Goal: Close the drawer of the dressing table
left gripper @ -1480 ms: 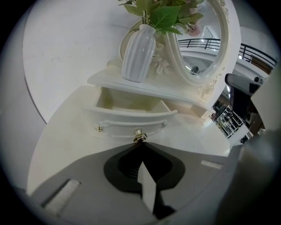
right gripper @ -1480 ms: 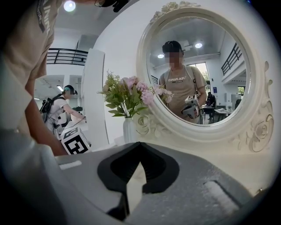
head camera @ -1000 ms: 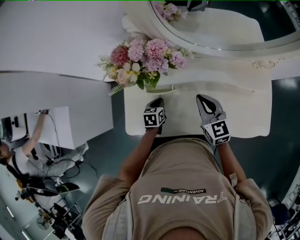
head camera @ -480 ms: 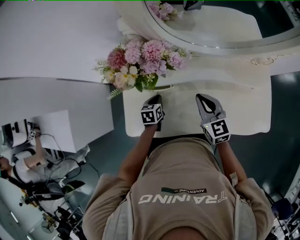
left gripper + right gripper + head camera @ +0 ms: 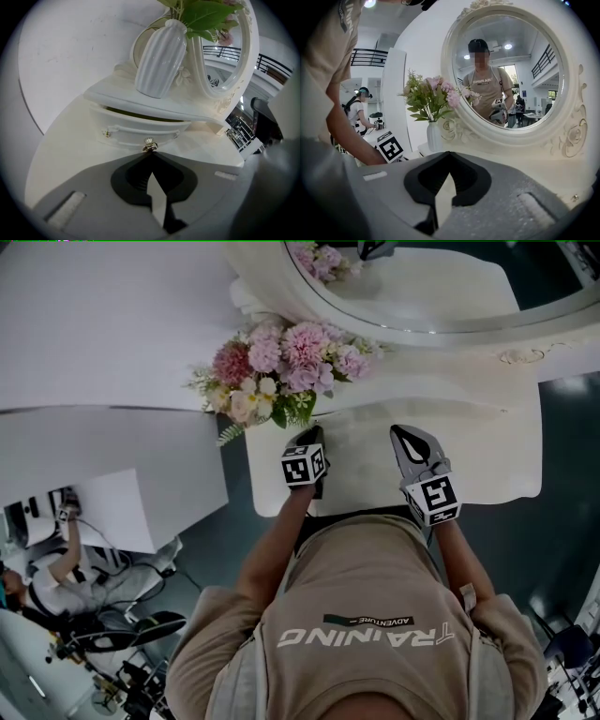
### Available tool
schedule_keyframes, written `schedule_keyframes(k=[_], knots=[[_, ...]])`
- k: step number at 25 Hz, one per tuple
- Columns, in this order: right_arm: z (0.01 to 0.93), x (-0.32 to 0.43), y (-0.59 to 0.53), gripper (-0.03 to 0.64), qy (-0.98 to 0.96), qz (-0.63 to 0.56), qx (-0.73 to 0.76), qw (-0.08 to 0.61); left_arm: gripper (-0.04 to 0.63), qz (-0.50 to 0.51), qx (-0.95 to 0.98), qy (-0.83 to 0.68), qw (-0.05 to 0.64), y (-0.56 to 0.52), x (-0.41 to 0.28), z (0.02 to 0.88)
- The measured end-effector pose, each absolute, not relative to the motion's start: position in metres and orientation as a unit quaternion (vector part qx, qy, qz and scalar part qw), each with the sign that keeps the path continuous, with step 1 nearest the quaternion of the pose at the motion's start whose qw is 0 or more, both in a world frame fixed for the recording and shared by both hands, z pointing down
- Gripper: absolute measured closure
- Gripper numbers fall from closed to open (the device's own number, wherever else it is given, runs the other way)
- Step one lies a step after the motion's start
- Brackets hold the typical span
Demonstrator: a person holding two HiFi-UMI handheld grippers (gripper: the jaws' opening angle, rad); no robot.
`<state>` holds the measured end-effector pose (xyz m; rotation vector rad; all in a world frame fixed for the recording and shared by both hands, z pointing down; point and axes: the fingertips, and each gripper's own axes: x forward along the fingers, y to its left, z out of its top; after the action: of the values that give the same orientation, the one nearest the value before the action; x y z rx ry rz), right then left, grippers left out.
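- White drawer [image 5: 140, 132] stands slightly open; its brass knob [image 5: 149, 146] sits at, perhaps touching, the closed-together tips of the left gripper [image 5: 151, 154].
- Closed on nothing too: the right gripper [image 5: 449, 154], over the tabletop [image 5: 497, 465].

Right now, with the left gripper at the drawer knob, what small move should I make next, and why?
Probably ease the left gripper straight forward against the knob. Its jaws are shut, tips right at the knob, and the drawer shows a dark gap under the shelf that holds the vase, so it is not fully in. A short push should seat it.
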<state>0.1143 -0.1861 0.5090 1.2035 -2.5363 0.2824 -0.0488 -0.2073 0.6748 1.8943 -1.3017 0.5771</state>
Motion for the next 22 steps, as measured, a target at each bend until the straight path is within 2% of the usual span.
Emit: schedule_keyframes(k=[22], knots=[[0.498, 0.098, -0.173, 0.615, -0.876, 0.107, 0.441, 0.161, 0.577, 0.223, 0.766, -0.487, 0.356, -0.219, -0.054, 0.654]])
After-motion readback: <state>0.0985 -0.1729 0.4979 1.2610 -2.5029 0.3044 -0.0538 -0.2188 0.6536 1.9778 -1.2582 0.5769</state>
